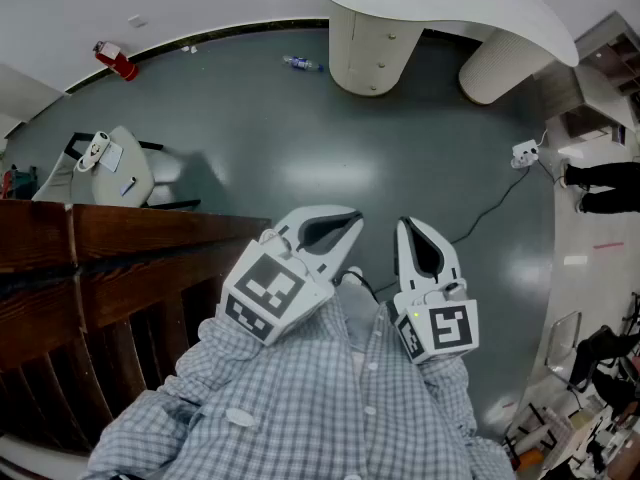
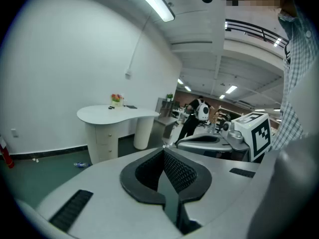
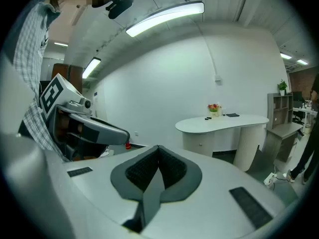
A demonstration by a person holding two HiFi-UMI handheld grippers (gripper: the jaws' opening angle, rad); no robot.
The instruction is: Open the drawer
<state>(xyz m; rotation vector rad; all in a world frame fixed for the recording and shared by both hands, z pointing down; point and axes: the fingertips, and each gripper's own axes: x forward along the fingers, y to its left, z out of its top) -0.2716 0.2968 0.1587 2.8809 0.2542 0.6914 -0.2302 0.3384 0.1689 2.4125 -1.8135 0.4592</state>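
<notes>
Dark wooden slatted furniture (image 1: pixel 110 268) at far left. Left gripper (image 1: pixel 352 220) against checked shirt (image 1: pixel 330 408), jaws pressed together, nothing between. Right gripper (image 1: pixel 408 226) just beside, jaws likewise closed, empty. White curved bench (image 1: pixel 450 8) well apart across grey floor (image 1: pixel 300 138). Pedestal (image 1: pixel 368 53) shows knobbed drawer fronts (image 2: pixel 106 142), closed.

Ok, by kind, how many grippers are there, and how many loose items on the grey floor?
White two-jaw grippers: 2, left gripper and right gripper, both shut and empty
Red fire extinguisher: 1
Small plastic bottle: 1
White power strip on a cable: 1
Total: 5
</notes>
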